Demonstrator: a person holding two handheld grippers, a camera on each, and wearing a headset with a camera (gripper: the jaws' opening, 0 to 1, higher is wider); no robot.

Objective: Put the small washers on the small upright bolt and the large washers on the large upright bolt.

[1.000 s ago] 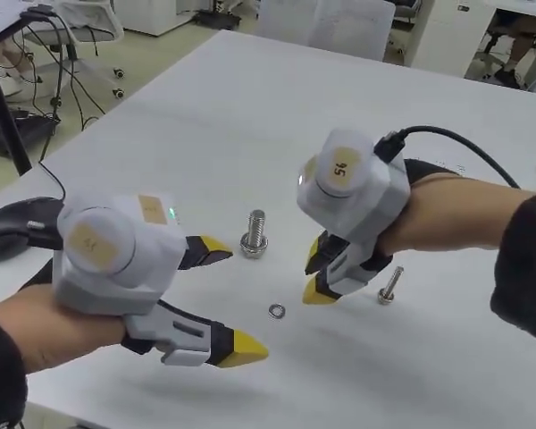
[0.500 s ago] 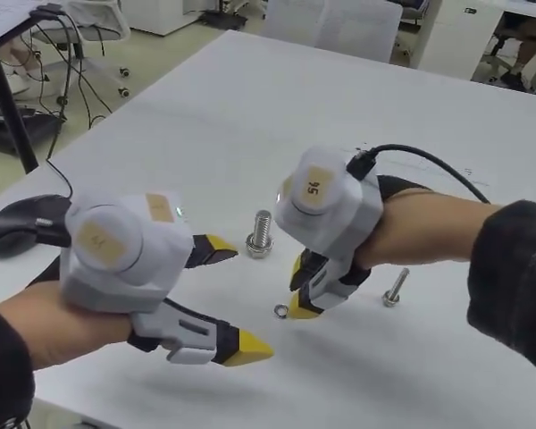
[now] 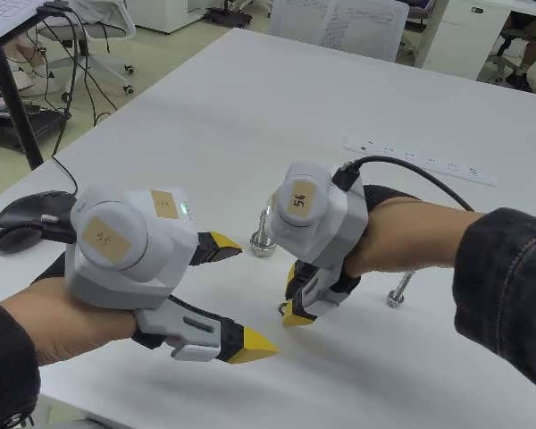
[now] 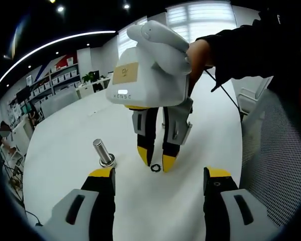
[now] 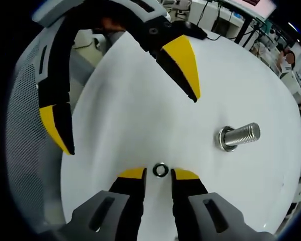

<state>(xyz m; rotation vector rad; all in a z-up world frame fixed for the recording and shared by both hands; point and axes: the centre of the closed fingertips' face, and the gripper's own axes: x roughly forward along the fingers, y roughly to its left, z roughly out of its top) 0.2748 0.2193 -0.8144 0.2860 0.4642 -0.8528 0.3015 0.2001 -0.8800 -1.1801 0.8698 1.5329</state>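
Note:
A small washer [image 5: 160,169] lies flat on the white table [image 3: 205,116], between the fingertips of my right gripper [image 5: 159,173], whose jaws stand narrowly apart around it. The left gripper view has the same washer [image 4: 154,167] under the right gripper [image 4: 156,161]. In the head view the right gripper [image 3: 295,308] points down at the table and hides most of the washer. The large upright bolt [image 3: 263,237] [image 5: 236,136] [image 4: 104,153] stands just beyond it. The small bolt [image 3: 396,290] stands to the right. My left gripper [image 3: 238,293] [image 4: 160,173] hovers wide open, holding nothing.
A white power strip [image 3: 420,163] lies at the back right of the table. A black mouse [image 3: 18,223] with its cable sits at the left edge. A black cable [image 3: 411,174] runs from the right gripper. Chairs and desks stand beyond the table.
My right gripper has moved left and down from beside the small bolt to the washer, and its tips now straddle it. The left gripper has hardly moved.

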